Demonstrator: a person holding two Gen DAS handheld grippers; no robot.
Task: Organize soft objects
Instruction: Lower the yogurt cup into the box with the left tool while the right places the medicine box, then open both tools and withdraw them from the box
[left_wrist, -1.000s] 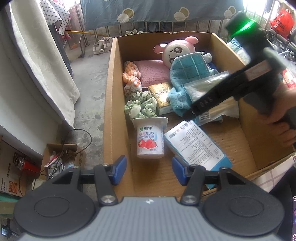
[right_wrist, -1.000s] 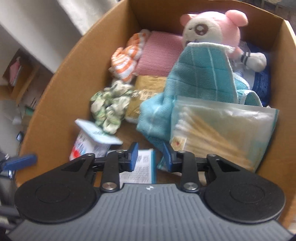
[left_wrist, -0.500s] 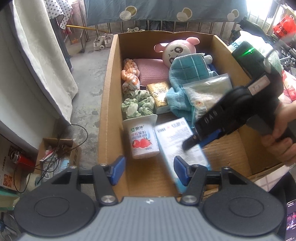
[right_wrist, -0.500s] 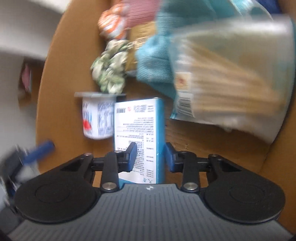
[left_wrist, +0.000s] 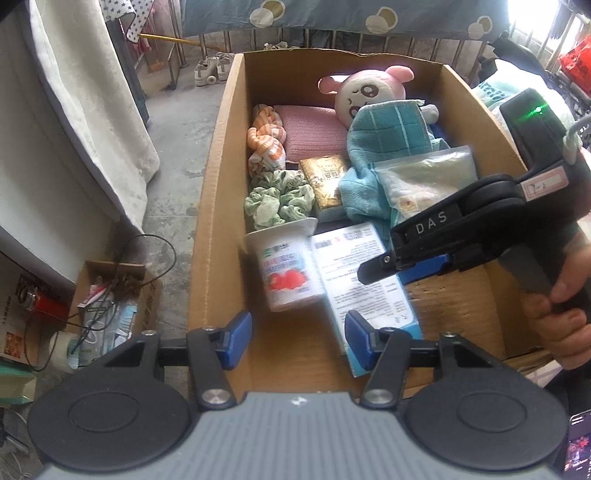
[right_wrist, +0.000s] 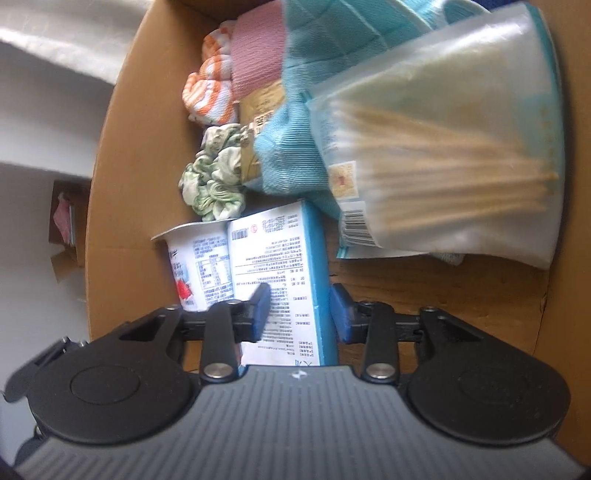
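Note:
A cardboard box (left_wrist: 218, 206) holds a pink plush (left_wrist: 364, 94), a teal towel (left_wrist: 384, 136), a pink cloth (left_wrist: 310, 134), an orange striped cloth (left_wrist: 266, 144), a green scrunchie (left_wrist: 279, 201), a yogurt cup (left_wrist: 288, 269), a blue-white carton (left_wrist: 365, 284) and a bag of sticks (left_wrist: 424, 184). My left gripper (left_wrist: 299, 341) is open and empty over the box's near edge. My right gripper (right_wrist: 300, 314) is open, its jaws on either side of the carton (right_wrist: 280, 273) without clamping it; it also shows in the left wrist view (left_wrist: 406, 266).
A gold packet (left_wrist: 325, 177) lies between the scrunchie and the towel. A small open box of clutter (left_wrist: 110, 295) and cables sit on the floor to the left. A white sheet (left_wrist: 85, 110) hangs at left. The box's right wall (right_wrist: 561, 258) is close to the bag.
My right gripper has swung down from the bag of sticks to the carton and opened wider around it. The left gripper has drifted slightly; the yogurt cup and carton sit closer together.

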